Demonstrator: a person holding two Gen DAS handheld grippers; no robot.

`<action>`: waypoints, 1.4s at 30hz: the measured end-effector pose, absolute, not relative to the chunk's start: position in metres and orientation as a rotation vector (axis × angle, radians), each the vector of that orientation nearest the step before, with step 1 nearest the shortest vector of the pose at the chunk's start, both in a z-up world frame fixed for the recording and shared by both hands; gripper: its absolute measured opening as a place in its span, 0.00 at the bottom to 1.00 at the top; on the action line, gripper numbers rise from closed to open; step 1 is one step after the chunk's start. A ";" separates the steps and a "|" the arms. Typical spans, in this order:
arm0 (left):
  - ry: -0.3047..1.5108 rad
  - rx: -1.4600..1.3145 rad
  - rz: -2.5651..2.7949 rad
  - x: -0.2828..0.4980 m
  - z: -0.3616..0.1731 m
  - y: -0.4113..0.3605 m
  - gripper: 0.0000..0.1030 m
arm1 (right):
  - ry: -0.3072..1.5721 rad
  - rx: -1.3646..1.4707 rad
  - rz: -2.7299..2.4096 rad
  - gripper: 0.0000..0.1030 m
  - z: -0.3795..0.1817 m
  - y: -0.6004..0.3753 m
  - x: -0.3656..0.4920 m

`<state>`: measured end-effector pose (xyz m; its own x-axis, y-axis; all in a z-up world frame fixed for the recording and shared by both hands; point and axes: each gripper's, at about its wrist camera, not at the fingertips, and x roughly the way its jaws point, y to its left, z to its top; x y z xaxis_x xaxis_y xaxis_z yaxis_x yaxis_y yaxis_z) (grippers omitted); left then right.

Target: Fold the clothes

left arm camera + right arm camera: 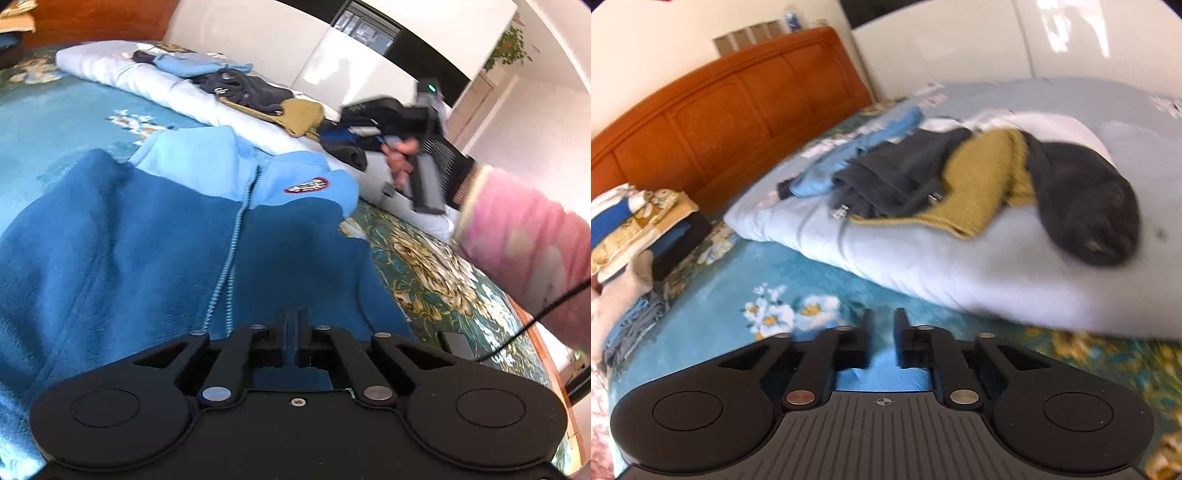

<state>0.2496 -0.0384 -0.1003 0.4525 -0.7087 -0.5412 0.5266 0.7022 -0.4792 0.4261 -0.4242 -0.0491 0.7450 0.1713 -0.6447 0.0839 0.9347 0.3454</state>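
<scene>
Two-tone blue fleece zip jacket [184, 236] lies spread on the near bedspread. Left gripper [295, 325] pinches its hem; right gripper [882, 332] stands parted (light-blue fabric between, unclamped) — a one-sided lift risks skewing the fold.

Black tongs [294, 317], pink fuzzy sleeve [524, 243], black cable [535, 317]

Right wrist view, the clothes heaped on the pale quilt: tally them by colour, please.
Light blue garment: 1
Dark grey garment: 1
Mustard knit: 1
Black garment: 1
Total: 4 on the pale quilt, as far as the blur lets me separate them.
</scene>
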 end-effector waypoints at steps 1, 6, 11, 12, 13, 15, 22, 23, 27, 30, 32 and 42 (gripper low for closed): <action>0.792 -0.267 -0.767 0.250 -0.101 -0.036 0.01 | 0.769 0.366 0.042 0.31 -0.052 -0.427 0.423; 0.804 -0.288 -0.752 0.253 -0.104 -0.033 0.04 | 0.896 0.403 0.056 0.46 -0.072 -0.425 0.424; 0.811 -0.274 -0.760 0.253 -0.104 -0.037 0.11 | 0.931 0.423 0.034 0.16 -0.080 -0.411 0.442; 0.813 -0.275 -0.757 0.253 -0.104 -0.036 0.11 | 0.939 0.410 0.026 0.14 -0.079 -0.408 0.447; 0.814 -0.276 -0.755 0.254 -0.105 -0.036 0.11 | 0.938 0.357 0.019 0.12 -0.074 -0.401 0.454; 0.818 -0.278 -0.750 0.254 -0.106 -0.035 0.11 | 0.871 0.250 0.048 0.09 -0.058 -0.386 0.460; 0.826 -0.288 -0.736 0.255 -0.110 -0.033 0.11 | 0.722 0.113 0.051 0.09 -0.040 -0.366 0.483; 0.827 -0.291 -0.733 0.255 -0.111 -0.032 0.12 | 0.742 0.110 0.038 0.09 -0.047 -0.366 0.487; 0.825 -0.292 -0.726 0.255 -0.109 -0.030 0.12 | 0.813 0.138 -0.034 0.13 -0.074 -0.371 0.493; 0.812 -0.287 -0.724 0.254 -0.103 -0.029 0.13 | 0.824 0.143 -0.051 0.20 -0.074 -0.376 0.486; 0.799 -0.282 -0.721 0.254 -0.098 -0.028 0.14 | 0.792 0.146 -0.040 0.24 -0.060 -0.380 0.478; 0.688 -0.240 -0.647 0.245 -0.065 -0.011 0.30 | 0.694 0.217 0.052 0.49 -0.007 -0.379 0.316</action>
<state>0.2451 -0.0114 -0.0655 0.5881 -0.6258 -0.5124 0.4732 0.7800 -0.4095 0.3161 -0.3795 -0.0071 0.7684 0.1192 -0.6288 0.0247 0.9762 0.2153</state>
